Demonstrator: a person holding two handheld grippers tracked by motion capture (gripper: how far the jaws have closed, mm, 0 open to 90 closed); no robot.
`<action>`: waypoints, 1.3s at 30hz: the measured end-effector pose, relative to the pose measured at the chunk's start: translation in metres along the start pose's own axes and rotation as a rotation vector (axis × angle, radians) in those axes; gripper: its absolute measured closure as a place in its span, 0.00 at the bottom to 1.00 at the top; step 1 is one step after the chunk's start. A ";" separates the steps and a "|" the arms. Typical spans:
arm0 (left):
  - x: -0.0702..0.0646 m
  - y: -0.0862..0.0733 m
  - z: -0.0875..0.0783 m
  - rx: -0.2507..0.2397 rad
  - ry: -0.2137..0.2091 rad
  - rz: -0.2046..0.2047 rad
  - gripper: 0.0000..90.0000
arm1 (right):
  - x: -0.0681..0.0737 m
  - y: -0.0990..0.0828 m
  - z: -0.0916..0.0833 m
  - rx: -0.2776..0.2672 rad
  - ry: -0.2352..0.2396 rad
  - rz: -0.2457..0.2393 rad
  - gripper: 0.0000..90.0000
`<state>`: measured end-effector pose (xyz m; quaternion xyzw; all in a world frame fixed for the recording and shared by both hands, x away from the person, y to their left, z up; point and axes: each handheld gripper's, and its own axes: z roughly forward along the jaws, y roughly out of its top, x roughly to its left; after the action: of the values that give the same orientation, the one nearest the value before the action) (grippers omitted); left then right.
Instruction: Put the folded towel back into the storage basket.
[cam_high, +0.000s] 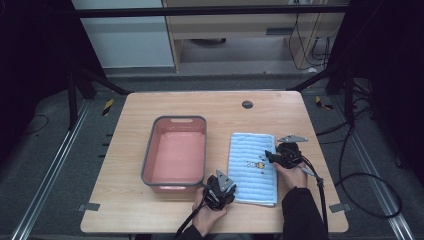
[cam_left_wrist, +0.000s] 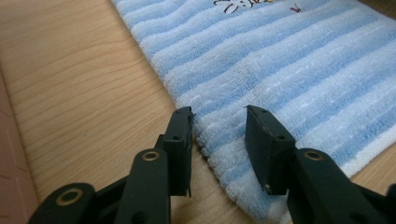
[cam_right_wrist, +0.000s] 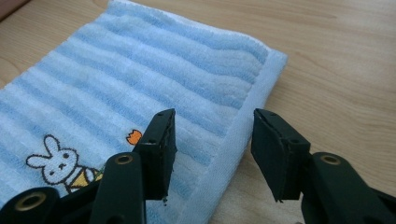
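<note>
In the high view, the person's forearms are coming in at the near edge of the table, each hand holding a gripper. The left gripper is sitting at the near left corner of the towel, just right of the tub. The right gripper is lying over the towel's right edge, about midway along it. The towel is lying flat, right of the pink tub, near the middle of the table. A small dark disc is lying farther off, towards the far edge.

In the left gripper view, the jaws are standing partly apart, neither wide nor narrow, over the towel's corner edge. The gripper is straddling that edge: one jaw is over bare wood beside the hem, the other over the cloth. The pads are not pressing on it. A strip of the tub is showing at the left.

In the right gripper view, the gripper is also standing half open, its jaws straddling the towel's pale border. One jaw is over the striped cloth near an embroidered rabbit, the other over the wood just beside the hem. Nothing is being gripped.
</note>
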<state>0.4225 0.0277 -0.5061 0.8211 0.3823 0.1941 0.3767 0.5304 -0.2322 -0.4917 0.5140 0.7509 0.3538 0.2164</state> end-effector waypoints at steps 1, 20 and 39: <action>0.000 0.000 0.000 0.005 -0.001 0.001 0.70 | 0.000 0.000 0.000 0.006 0.006 0.009 0.57; -0.004 0.002 0.001 0.013 -0.027 -0.082 0.94 | 0.002 -0.003 0.007 0.051 0.060 0.045 0.88; 0.000 0.004 -0.010 -0.030 -0.052 -0.089 0.96 | 0.002 0.007 -0.020 -0.057 0.107 0.060 0.91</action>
<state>0.4184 0.0312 -0.4967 0.8023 0.4056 0.1615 0.4072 0.5204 -0.2348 -0.4730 0.5104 0.7352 0.4083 0.1796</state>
